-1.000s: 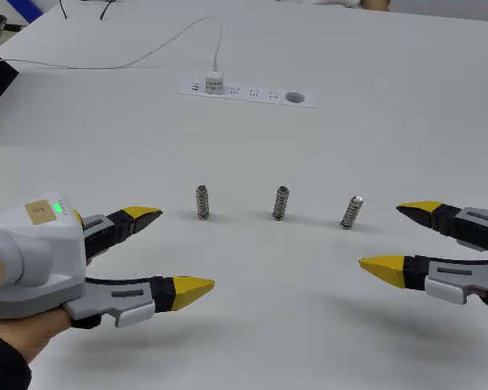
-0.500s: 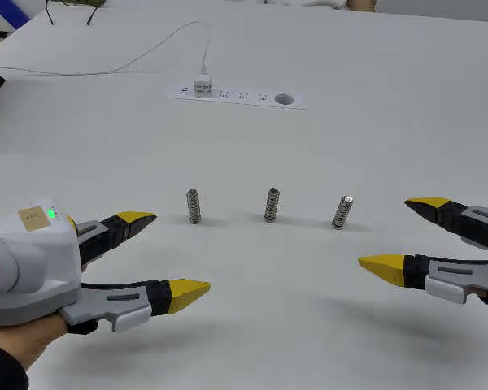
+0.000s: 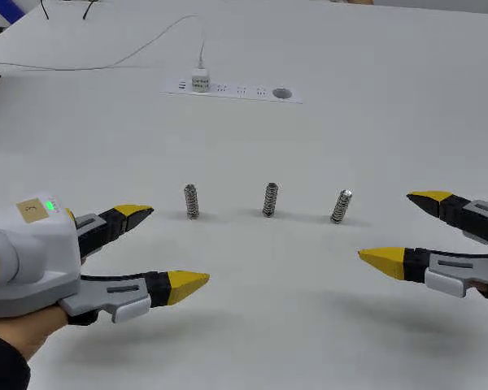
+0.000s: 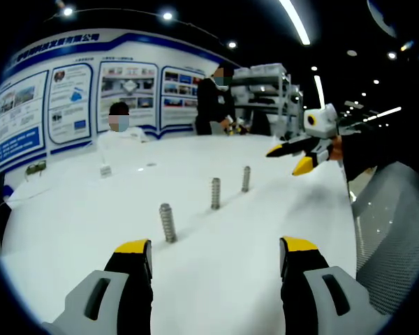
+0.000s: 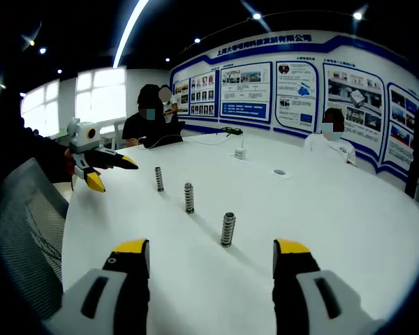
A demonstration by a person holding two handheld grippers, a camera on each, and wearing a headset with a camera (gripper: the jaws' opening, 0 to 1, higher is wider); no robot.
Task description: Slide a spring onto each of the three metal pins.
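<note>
Head view, nearest first: the left gripper and right gripper hover low over the white table, each with jaws spread wide and nothing between them. Beyond them, clear of both, the left spring, middle spring and right spring stand in a row; the right one leans slightly, a pin tip bare at its top. Farther back lies a power strip. All three look loaded; what remains, I judge, is at most checking that the leaning spring is seated.
</note>
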